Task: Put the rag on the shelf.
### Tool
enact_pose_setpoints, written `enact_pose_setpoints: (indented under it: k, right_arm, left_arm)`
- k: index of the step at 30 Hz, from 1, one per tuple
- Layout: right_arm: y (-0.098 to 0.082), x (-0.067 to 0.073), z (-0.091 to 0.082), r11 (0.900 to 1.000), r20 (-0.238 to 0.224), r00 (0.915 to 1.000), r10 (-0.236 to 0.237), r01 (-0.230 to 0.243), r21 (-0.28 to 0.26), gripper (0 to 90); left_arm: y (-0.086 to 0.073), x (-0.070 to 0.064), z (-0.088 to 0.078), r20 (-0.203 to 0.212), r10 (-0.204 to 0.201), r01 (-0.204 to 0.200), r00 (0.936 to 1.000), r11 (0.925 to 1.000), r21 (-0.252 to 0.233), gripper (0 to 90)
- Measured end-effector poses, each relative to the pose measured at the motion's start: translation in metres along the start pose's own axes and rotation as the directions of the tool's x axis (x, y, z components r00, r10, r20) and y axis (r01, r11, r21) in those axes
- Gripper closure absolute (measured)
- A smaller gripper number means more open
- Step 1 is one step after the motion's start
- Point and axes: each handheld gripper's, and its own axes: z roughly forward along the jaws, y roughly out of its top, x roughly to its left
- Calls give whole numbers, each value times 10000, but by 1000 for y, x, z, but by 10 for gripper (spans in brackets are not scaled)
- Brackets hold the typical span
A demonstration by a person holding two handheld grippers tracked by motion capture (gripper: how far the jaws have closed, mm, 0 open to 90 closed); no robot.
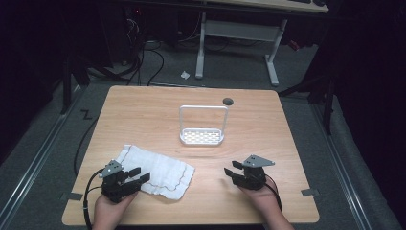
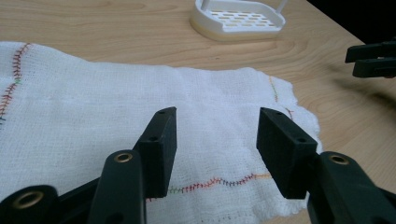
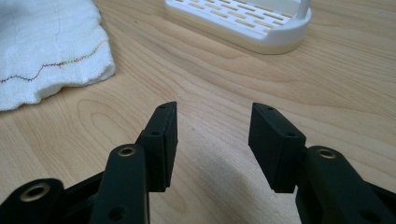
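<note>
- Currently, I see my left gripper [image 1: 137,174] spread wide, gripping nothing, over the white stitched-edge cloth [image 1: 160,170].
- My right gripper [image 1: 231,167] gapes empty above the wooden table [image 1: 268,124].

A white rack [image 1: 202,136] with a tall handle stands in the middle of the wooden desk [image 1: 268,129]. A dark round hole [image 1: 228,101] sits just above it. Cables [image 1: 148,52] lie on the floor at the upper left.
</note>
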Motion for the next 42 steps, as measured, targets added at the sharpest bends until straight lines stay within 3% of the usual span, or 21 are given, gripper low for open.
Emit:
enact_pose_setpoints:
  k: [6,15,19,22,25,26,29,31,32,34,35,38,42]
  right_arm:
    - [0,1,1,10000,-56,10000,33,-33,37,526]
    - [2,6,10,9997,-113,9999,34,-32,224,534]
    - [2,15,13,9995,-395,9991,-157,167,253,572]
    - [4,25,18,9988,-707,9968,-362,385,309,596]
    - [11,36,27,9993,-1212,9923,-268,296,218,629]
    - [15,41,30,9994,-1324,9908,-279,305,177,639]
    - [23,51,38,9987,-1416,9888,-462,485,129,660]
    - [36,67,56,9952,-1523,9843,-894,946,269,707]
    - [40,71,63,9938,-1511,9832,-1024,1077,273,741]
    - [47,78,78,9918,-1536,9818,-1116,1197,445,805]
    - [47,78,78,9918,-1536,9818,-1116,1197,445,805]
    - [56,84,103,9853,-1573,9793,-1273,1431,934,900]
    - [55,84,105,9838,-1620,9786,-1270,1451,1053,900]
  left_arm:
    - [-2,1,2,-145,48,-46,9999,9999,126,479]
    - [-3,10,-7,-139,-272,270,9995,9996,-127,479]
    - [-4,13,-4,-256,-396,394,9989,9992,-75,483]
    - [-3,12,-3,-343,-206,207,9992,9998,34,560]
    - [-4,12,-2,-406,-18,35,9992,9991,428,671]
    - [-5,11,0,-485,11,29,9988,9966,819,699]
    - [-7,8,4,-502,188,-128,9986,9932,1161,774]
    - [-8,4,7,-496,418,-341,9979,9886,1464,801]
    - [-10,0,11,-488,737,-640,9961,9821,1771,807]
    - [-11,-2,13,-558,891,-775,9945,9799,1841,807]
    - [-11,-2,13,-558,891,-775,9945,9799,1841,807]
    - [-12,0,13,-469,769,-672,9959,9811,1812,806]
    - [-12,1,14,-451,733,-641,9963,9815,1802,803]
